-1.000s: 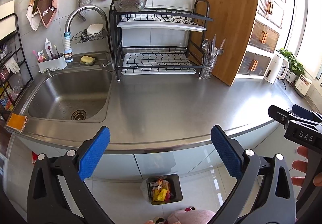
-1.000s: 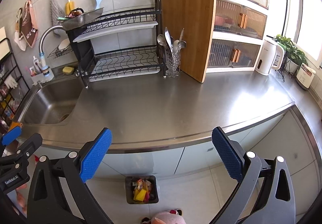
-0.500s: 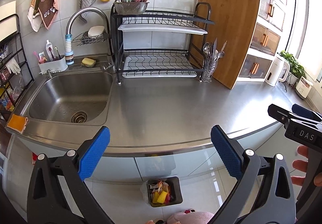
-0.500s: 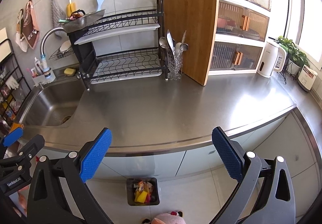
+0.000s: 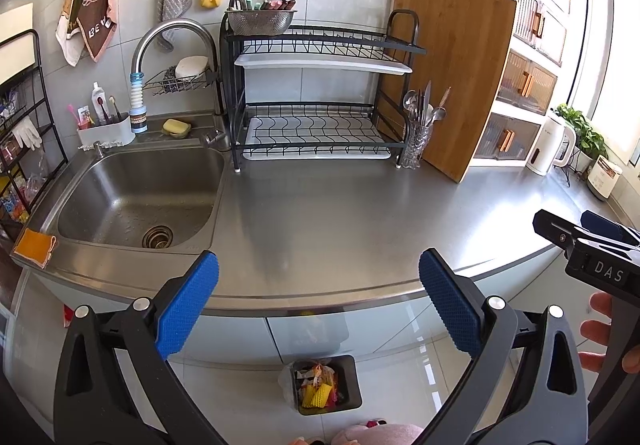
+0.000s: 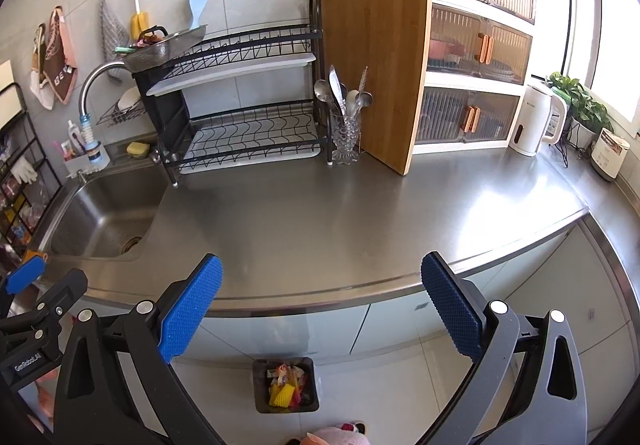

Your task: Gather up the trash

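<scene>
Both the left gripper (image 5: 318,309) and right gripper (image 6: 320,311) hang wide open holding nothing, trash already in the bin (image 6: 285,385) at bottom center (countertop (image 6: 360,213) looks bare), so they'd risk grabbing non-trash.

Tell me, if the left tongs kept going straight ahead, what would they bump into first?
Probably the bare stainless steel countertop, between the open left tongs; depth is hard to judge.

Home kitchen — steel sink (image 5: 136,201); dish rack (image 5: 320,97); cutting board (image 6: 372,53); kettle (image 6: 536,121).
</scene>
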A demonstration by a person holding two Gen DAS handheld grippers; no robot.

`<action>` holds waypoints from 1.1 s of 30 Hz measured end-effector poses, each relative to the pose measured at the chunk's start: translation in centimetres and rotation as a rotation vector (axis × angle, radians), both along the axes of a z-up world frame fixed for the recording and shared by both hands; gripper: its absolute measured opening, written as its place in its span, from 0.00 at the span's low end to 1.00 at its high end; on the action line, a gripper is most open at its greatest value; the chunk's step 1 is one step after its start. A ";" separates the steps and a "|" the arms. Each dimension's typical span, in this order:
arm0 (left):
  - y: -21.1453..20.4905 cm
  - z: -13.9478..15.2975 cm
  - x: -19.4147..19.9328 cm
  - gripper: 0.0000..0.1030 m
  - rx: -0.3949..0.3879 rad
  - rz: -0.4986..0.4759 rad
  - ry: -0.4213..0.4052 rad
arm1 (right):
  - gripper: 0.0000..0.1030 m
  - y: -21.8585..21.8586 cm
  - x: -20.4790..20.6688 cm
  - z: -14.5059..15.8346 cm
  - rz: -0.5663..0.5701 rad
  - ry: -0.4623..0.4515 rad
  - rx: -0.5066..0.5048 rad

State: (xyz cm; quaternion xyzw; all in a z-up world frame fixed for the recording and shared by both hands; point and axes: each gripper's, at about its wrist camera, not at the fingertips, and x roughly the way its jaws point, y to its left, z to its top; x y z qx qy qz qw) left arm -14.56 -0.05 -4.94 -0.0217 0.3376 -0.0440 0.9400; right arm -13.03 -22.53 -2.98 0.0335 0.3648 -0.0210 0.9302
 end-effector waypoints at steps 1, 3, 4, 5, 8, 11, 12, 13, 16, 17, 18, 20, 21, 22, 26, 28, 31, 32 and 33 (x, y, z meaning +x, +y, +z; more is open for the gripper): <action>0.0 0.1 0.0 0.92 -0.001 0.000 -0.001 | 0.97 0.0 0.0 0.0 -0.001 0.000 0.000; -0.1 0.1 0.0 0.92 -0.002 0.000 -0.005 | 0.97 -0.1 0.0 0.0 -0.004 0.000 0.002; -0.1 0.1 0.0 0.92 -0.004 0.001 -0.005 | 0.97 -0.2 0.0 0.0 -0.006 0.000 0.002; 0.0 0.0 0.0 0.92 -0.005 0.002 -0.003 | 0.97 -0.2 0.1 0.0 -0.005 0.002 0.004; 0.0 0.0 0.2 0.92 -0.008 0.003 0.001 | 0.97 -0.1 0.1 0.1 -0.002 0.002 0.005; 0.0 0.1 0.3 0.92 -0.009 0.000 -0.002 | 0.97 -0.3 0.3 0.2 -0.005 0.000 0.009; 0.0 0.1 0.3 0.92 -0.009 -0.001 -0.004 | 0.97 -0.3 0.4 0.2 -0.007 0.001 0.010; 0.0 0.1 0.3 0.92 -0.009 -0.001 -0.004 | 0.97 -0.3 0.4 0.2 -0.007 0.001 0.012; 0.2 0.1 0.4 0.92 -0.008 0.003 -0.006 | 0.97 -0.2 0.5 0.3 -0.005 -0.001 0.005; 0.2 0.1 0.5 0.92 -0.008 0.003 -0.006 | 0.97 -0.1 0.5 0.3 -0.003 -0.001 0.003; 0.2 0.1 0.5 0.92 -0.008 0.003 -0.007 | 0.97 -0.1 0.5 0.3 -0.002 -0.002 0.001; 0.3 0.2 0.5 0.92 -0.007 0.002 -0.010 | 0.97 -0.1 0.5 0.4 -0.004 -0.004 0.000; 0.3 0.3 0.5 0.92 -0.007 0.001 -0.013 | 0.97 -0.1 0.6 0.4 -0.006 -0.004 0.003; 0.3 0.3 0.5 0.92 -0.007 0.000 -0.015 | 0.97 -0.1 0.6 0.4 -0.007 -0.004 0.003; 0.5 0.6 0.4 0.92 -0.009 -0.001 -0.024 | 0.97 -0.1 0.6 0.5 -0.011 -0.008 0.000; 0.5 0.7 0.4 0.92 -0.008 -0.001 -0.027 | 0.97 -0.1 0.5 0.6 -0.012 -0.010 0.001; 0.6 0.6 0.4 0.92 -0.011 -0.002 -0.027 | 0.97 -0.1 0.5 0.7 -0.010 -0.011 -0.003; 0.5 0.6 0.4 0.92 -0.011 -0.001 -0.027 | 0.97 -0.1 0.5 0.7 -0.008 -0.011 -0.005; 0.6 0.6 0.4 0.92 -0.012 -0.001 -0.027 | 0.97 0.0 0.4 0.7 -0.009 -0.013 -0.010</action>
